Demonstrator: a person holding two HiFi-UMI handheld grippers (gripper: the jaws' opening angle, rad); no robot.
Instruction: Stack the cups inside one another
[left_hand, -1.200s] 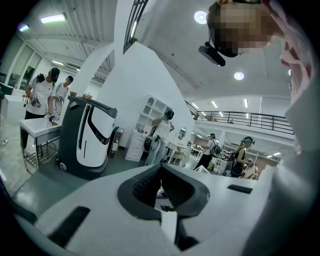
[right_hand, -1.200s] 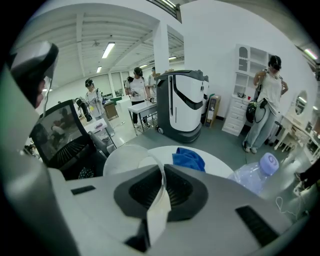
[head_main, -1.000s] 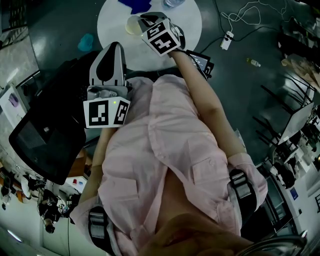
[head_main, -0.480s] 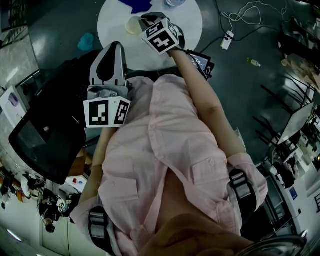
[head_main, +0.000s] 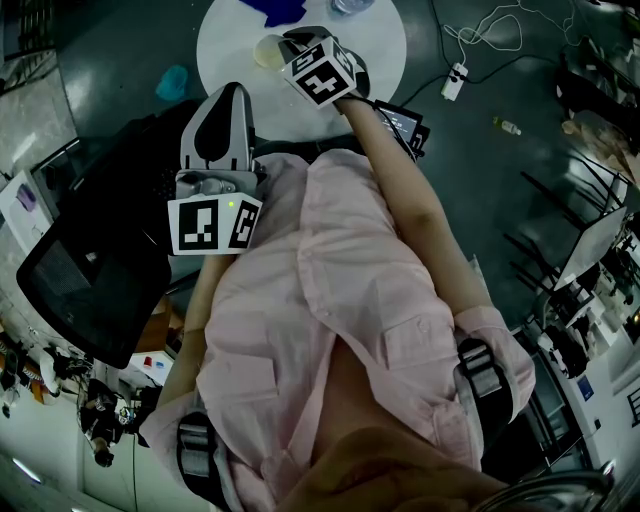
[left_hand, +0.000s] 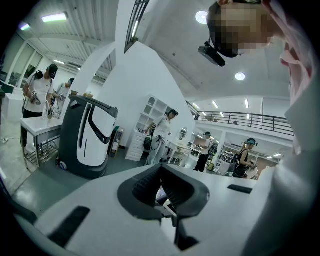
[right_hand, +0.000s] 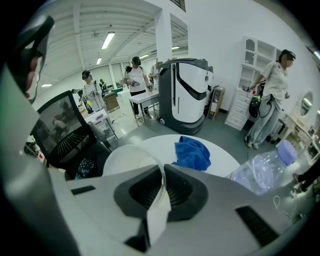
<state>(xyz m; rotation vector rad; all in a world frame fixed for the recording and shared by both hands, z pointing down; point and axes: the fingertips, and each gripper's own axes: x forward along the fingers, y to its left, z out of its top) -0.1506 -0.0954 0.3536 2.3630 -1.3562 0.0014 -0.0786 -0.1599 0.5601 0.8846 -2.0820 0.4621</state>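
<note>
Right tool (right_hand: 162, 176) was clamped on the wall of a translucent plastic cup (right_hand: 127, 159), held over the round white desk (right_hand: 220, 158). Cup judged light, thin-walled, crushable and slick; best taken lightly at the rim. Left tool (left_hand: 160, 172) was closed and empty, by the torso.
</note>
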